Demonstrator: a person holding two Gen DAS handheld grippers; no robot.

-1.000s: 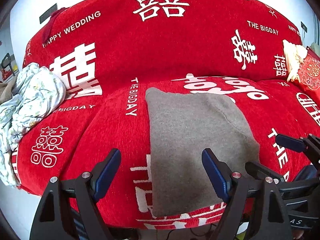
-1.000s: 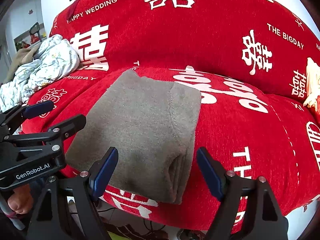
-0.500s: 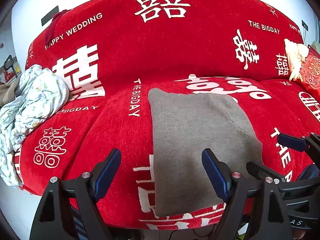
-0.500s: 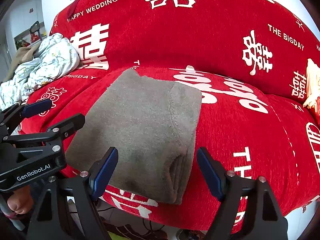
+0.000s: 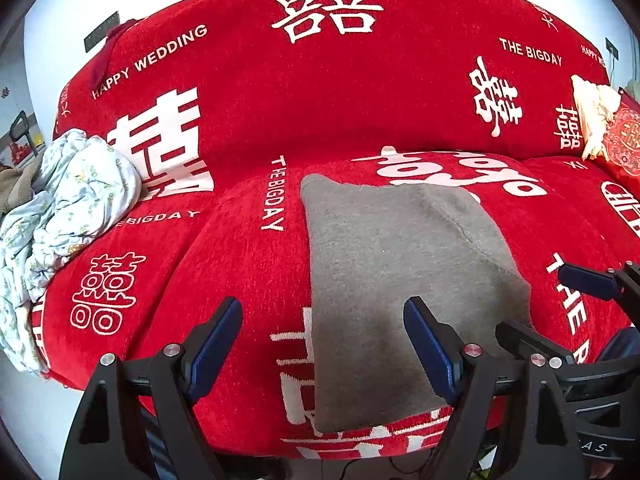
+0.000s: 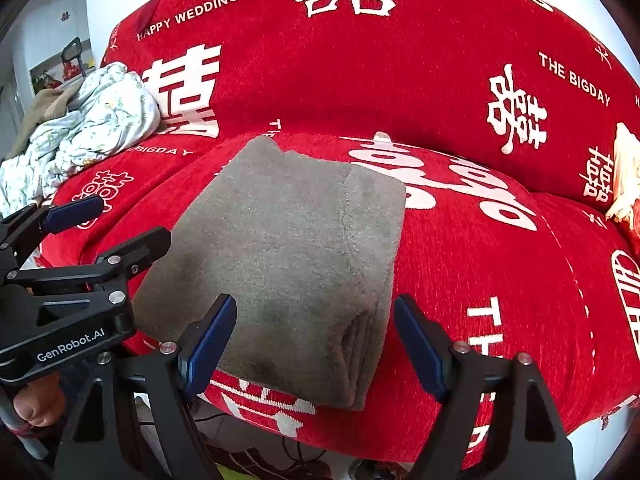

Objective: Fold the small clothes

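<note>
Grey knit garment [image 5: 400, 280] is seen folded flat on the red sofa cover [image 5: 224, 264]; the left gripper [image 5: 320, 344] stands open and empty above its near edge. From the right wrist, the right gripper [image 6: 312, 344] is open too; layered edges should be pinched together.

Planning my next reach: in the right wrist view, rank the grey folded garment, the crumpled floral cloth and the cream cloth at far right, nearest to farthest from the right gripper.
1. Grey folded garment, just ahead of the right gripper.
2. Cream cloth, far right.
3. Floral cloth, far left by the backrest; close call with the cream cloth.
</note>
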